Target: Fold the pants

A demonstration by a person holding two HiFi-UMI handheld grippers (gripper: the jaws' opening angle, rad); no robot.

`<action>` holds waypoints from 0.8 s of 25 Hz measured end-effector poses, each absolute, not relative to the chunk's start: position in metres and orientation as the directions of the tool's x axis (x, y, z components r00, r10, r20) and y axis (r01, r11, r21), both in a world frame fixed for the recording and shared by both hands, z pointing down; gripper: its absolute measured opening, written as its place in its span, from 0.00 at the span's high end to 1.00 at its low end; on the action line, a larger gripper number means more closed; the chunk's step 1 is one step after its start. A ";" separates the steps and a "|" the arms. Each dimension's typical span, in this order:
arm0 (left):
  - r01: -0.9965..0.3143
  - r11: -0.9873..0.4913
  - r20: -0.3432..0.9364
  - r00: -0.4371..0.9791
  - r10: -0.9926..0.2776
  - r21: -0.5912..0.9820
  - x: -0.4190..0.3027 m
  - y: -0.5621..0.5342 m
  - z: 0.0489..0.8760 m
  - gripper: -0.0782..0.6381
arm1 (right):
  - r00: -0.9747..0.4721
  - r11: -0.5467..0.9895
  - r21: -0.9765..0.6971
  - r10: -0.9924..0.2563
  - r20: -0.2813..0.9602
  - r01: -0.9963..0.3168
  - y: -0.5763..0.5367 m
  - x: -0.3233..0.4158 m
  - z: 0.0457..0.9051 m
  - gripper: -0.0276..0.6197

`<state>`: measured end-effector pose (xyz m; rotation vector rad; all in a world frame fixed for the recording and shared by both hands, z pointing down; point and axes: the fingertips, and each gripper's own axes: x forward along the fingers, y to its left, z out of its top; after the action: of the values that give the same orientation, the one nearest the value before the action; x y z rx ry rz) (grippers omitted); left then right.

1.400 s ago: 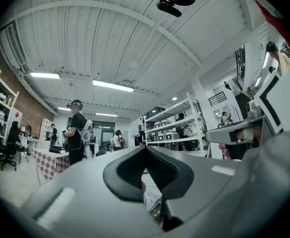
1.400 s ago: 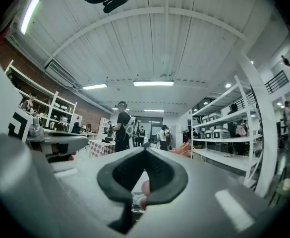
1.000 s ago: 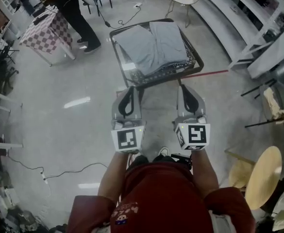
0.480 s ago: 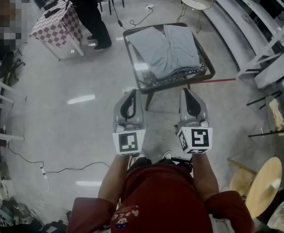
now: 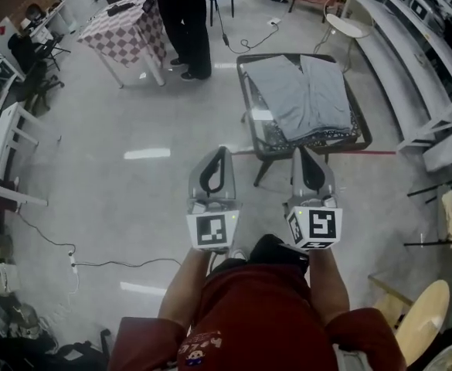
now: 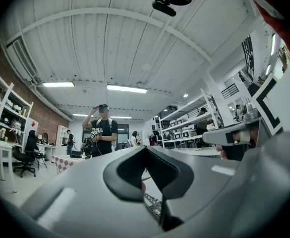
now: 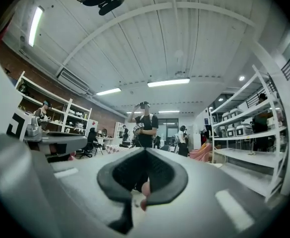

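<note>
The grey pants point(image 5: 309, 97) lie folded flat on a small dark-framed glass table point(image 5: 248, 66) ahead of me. Neither gripper touches them; both hang in the air short of the table's near edge. My left gripper point(image 5: 222, 153) is shut with nothing in it, its jaws meeting at the tip point(image 6: 145, 148). Beside it my right gripper point(image 5: 300, 152) is shut and empty as well point(image 7: 145, 150). Both point roughly level toward the table. The pants do not show in either gripper view.
A person in black point(image 5: 185, 22) stands beyond the table next to a checkered table point(image 5: 125, 33). Metal shelving point(image 5: 411, 49) runs along the right, a white desk point(image 5: 13, 134) stands at left. A cable point(image 5: 94, 265) trails on the floor, and a wooden stool point(image 5: 423, 323) is at lower right.
In the head view the table with the pants has shifted right and looks farther off. Both grippers stay shut and side by side.
</note>
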<state>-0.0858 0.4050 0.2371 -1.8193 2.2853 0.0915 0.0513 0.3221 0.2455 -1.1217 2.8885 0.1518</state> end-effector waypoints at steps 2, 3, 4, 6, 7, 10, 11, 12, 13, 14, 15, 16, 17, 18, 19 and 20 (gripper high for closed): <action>-0.965 0.247 -0.209 -0.224 -0.952 -0.088 -0.096 0.406 0.238 0.88 | -0.751 0.748 0.071 -0.656 -0.074 -0.660 0.321 0.037 0.247 0.96; -0.963 0.255 -0.209 -0.232 -0.950 -0.088 -0.102 0.405 0.238 0.88 | -0.758 0.755 0.067 -0.647 -0.076 -0.652 0.320 0.030 0.247 0.96; -0.961 0.262 -0.211 -0.239 -0.948 -0.088 -0.108 0.403 0.238 0.88 | -0.765 0.762 0.063 -0.639 -0.078 -0.644 0.317 0.023 0.249 0.96; -0.957 0.275 -0.220 -0.251 -0.943 -0.089 -0.122 0.398 0.237 0.88 | -0.775 0.773 0.058 -0.627 -0.079 -0.631 0.312 0.008 0.251 0.96; -0.956 0.279 -0.226 -0.253 -0.941 -0.092 -0.128 0.395 0.236 0.88 | -0.778 0.777 0.054 -0.624 -0.077 -0.628 0.308 0.002 0.253 0.96; -0.954 0.286 -0.231 -0.260 -0.937 -0.085 -0.142 0.383 0.238 0.88 | -0.780 0.780 0.042 -0.622 -0.070 -0.625 0.295 -0.013 0.260 0.96; -0.955 0.287 -0.233 -0.261 -0.937 -0.082 -0.146 0.377 0.238 0.88 | -0.779 0.779 0.038 -0.623 -0.074 -0.626 0.288 -0.018 0.261 0.96; -0.955 0.285 -0.239 -0.260 -0.936 -0.080 -0.150 0.370 0.236 0.88 | -0.776 0.776 0.032 -0.626 -0.080 -0.629 0.281 -0.022 0.262 0.96; -0.956 0.282 -0.244 -0.255 -0.936 -0.079 -0.152 0.363 0.235 0.88 | -0.772 0.774 0.025 -0.629 -0.085 -0.633 0.274 -0.026 0.262 0.96; -0.958 0.276 -0.244 -0.249 -0.937 -0.082 -0.155 0.356 0.235 0.88 | -0.769 0.771 0.017 -0.633 -0.088 -0.637 0.267 -0.029 0.264 0.96; -0.959 0.271 -0.243 -0.243 -0.939 -0.086 -0.158 0.348 0.235 0.88 | -0.766 0.768 0.012 -0.637 -0.090 -0.640 0.261 -0.032 0.265 0.96; -0.960 0.265 -0.240 -0.238 -0.941 -0.086 -0.161 0.339 0.234 0.88 | -0.762 0.765 0.010 -0.641 -0.091 -0.644 0.253 -0.036 0.266 0.96; -0.962 0.260 -0.240 -0.235 -0.942 -0.081 -0.164 0.329 0.233 0.88 | -0.758 0.761 0.007 -0.646 -0.090 -0.649 0.244 -0.039 0.267 0.96; -0.964 0.254 -0.241 -0.230 -0.943 -0.074 -0.167 0.320 0.232 0.88 | -0.753 0.756 0.003 -0.652 -0.088 -0.655 0.235 -0.042 0.267 0.96; -0.967 0.247 -0.241 -0.223 -0.944 -0.069 -0.169 0.311 0.231 0.88 | -0.748 0.751 -0.002 -0.658 -0.085 -0.661 0.227 -0.044 0.267 0.96; -0.969 0.238 -0.240 -0.215 -0.946 -0.067 -0.172 0.302 0.231 0.88 | -0.742 0.745 -0.006 -0.665 -0.083 -0.667 0.219 -0.046 0.268 0.96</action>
<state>-0.1717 0.3019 0.2309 -1.8026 2.2786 0.1422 -0.0456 0.2190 0.2679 -1.0929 2.8598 0.0366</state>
